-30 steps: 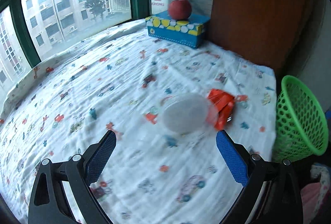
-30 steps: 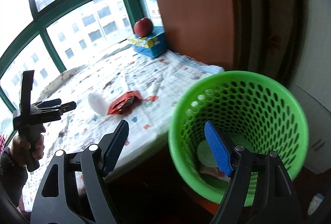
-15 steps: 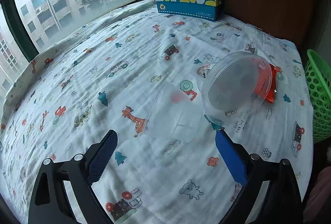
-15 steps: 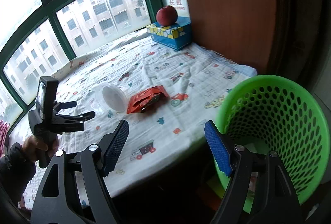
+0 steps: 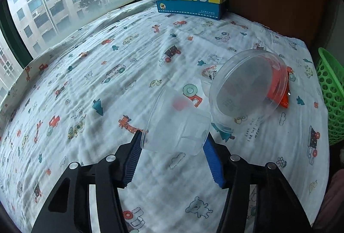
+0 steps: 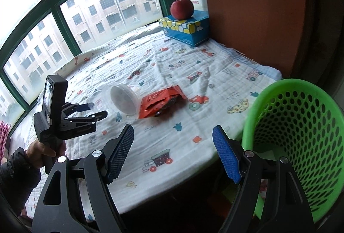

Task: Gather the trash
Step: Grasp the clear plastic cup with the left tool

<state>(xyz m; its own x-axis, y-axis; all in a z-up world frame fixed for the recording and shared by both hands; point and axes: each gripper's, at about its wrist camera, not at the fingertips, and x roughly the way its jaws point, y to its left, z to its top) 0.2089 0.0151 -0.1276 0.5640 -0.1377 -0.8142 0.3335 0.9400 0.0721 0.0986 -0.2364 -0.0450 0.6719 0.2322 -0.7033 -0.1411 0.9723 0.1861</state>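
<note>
On a cartoon-print sheet (image 5: 90, 74), the left gripper (image 5: 174, 138) — jaws just closing — pinches a clear plastic cup (image 5: 178, 123) lying beside a round plastic container (image 5: 247, 91) and red wrapper (image 6: 160, 100). The right gripper (image 6: 173, 136) hangs spread and empty near the green basket (image 6: 301, 125).

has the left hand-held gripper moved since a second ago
Yes. The left hand-held gripper came down toward the printed sheet, and its jaws have just been closing around the clear cup.
</note>
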